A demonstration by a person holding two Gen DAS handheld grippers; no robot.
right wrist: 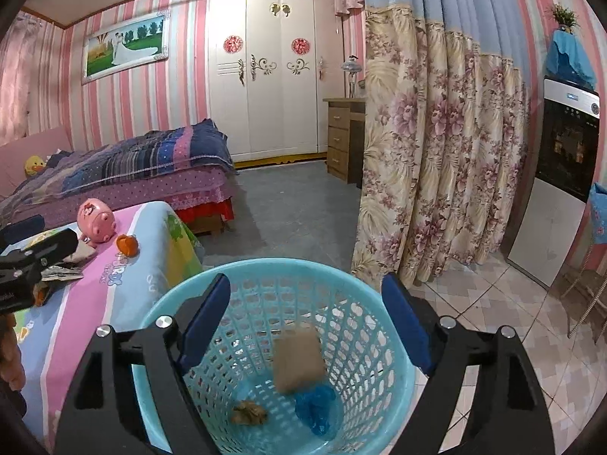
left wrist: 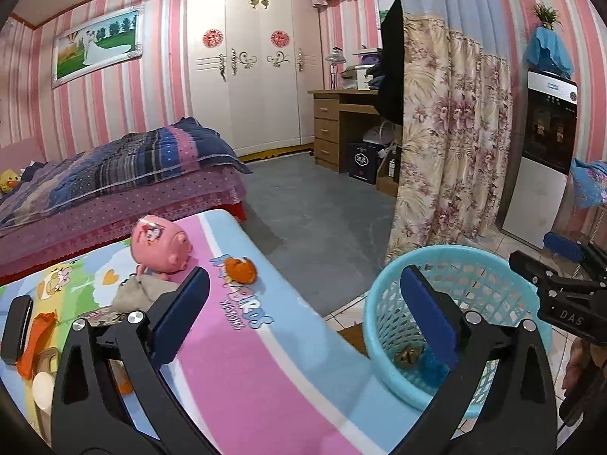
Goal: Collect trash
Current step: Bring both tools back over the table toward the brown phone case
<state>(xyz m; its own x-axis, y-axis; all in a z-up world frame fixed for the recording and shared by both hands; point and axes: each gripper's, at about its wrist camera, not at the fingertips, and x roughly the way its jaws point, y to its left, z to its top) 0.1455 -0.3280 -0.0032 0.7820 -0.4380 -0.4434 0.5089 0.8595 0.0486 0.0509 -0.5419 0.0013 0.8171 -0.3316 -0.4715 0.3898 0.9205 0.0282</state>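
Beside the table edge: a turquoise mesh basket (right wrist: 364,326) is seen standing on the tiled floor (right wrist: 493,303), close against the table.
Right gripper (right wrist: 305,324): positioned directly above the basket mouth; fingers are spread wide, with nothing gripped between them.
Brown card piece (right wrist: 299,360): seen blurred inside the basket, between the right fingers; whether it rests on anything cannot be told.
Basket contents: a crumpled brown scrap (right wrist: 248,413) and a crumpled blue wrapper (right wrist: 316,407) are noted on the bottom.
Left gripper (left wrist: 303,311): held over the table's near corner; fingers are spread wide and nothing is held. One fingertip (left wrist: 193,295) is seen against the tablecloth, the other against the basket (left wrist: 383,303).
Tablecloth (left wrist: 242,371): pink and pale-blue stripes with cartoon print.
Trash on table: an orange peel (left wrist: 241,268) is noted by the far edge; further orange scraps (left wrist: 38,337) and a grey crumpled piece (left wrist: 144,290) are noted toward the left side.
Other table items: a pink pig toy (left wrist: 161,240) lies beside the peel; a black oblong item (left wrist: 17,328) lies at the left margin.
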